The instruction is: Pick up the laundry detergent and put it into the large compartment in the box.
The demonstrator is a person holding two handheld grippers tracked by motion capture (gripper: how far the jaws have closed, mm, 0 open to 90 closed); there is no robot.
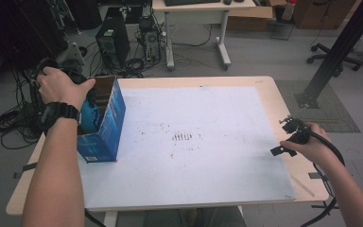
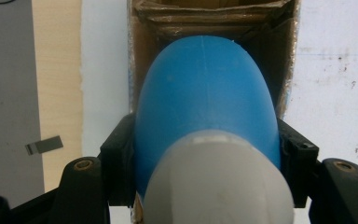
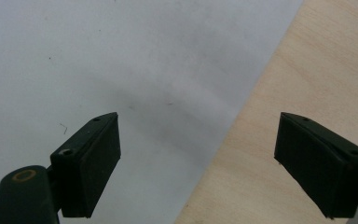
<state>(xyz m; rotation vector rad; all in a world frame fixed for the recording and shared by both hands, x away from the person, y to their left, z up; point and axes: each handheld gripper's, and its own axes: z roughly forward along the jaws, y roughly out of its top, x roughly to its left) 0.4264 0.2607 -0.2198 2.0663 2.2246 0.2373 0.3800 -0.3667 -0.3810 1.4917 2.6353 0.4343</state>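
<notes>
Left gripper (image 2: 205,154): jaws closed on a blue object (image 2: 205,102) with a grey end (image 2: 219,186), one black pad pressed against each side. The grey end lies nearest the camera; the blue rounded end points away, into the open mouth of a blue cardboard box (image 2: 144,60). The object's long axis runs along the jaws and into the box; what the object is cannot be told.

High view: the box (image 1: 105,124) stands at the left edge of the white sheet (image 1: 194,137) that covers the wooden table (image 1: 283,109). Its opening faces left, toward the left hand (image 1: 61,87). The blue object (image 1: 90,116) shows as a patch at that opening, just below the hand. The left gripper (image 1: 86,101) is mostly hidden by the hand. The left wrist carries a black watch (image 1: 61,112); the forearm runs up from the bottom edge, and the hand is curled over the gripper from above.

Right gripper (image 3: 198,168): jaws wide apart, nothing between them. It hangs above the boundary where the sheet meets bare wood (image 3: 317,70). In the high view it (image 1: 283,139) sits at the table's right edge, well apart from the box, with the right hand (image 1: 312,144) wrapped around it and a black cable (image 1: 333,156) trailing back along the forearm.
</notes>
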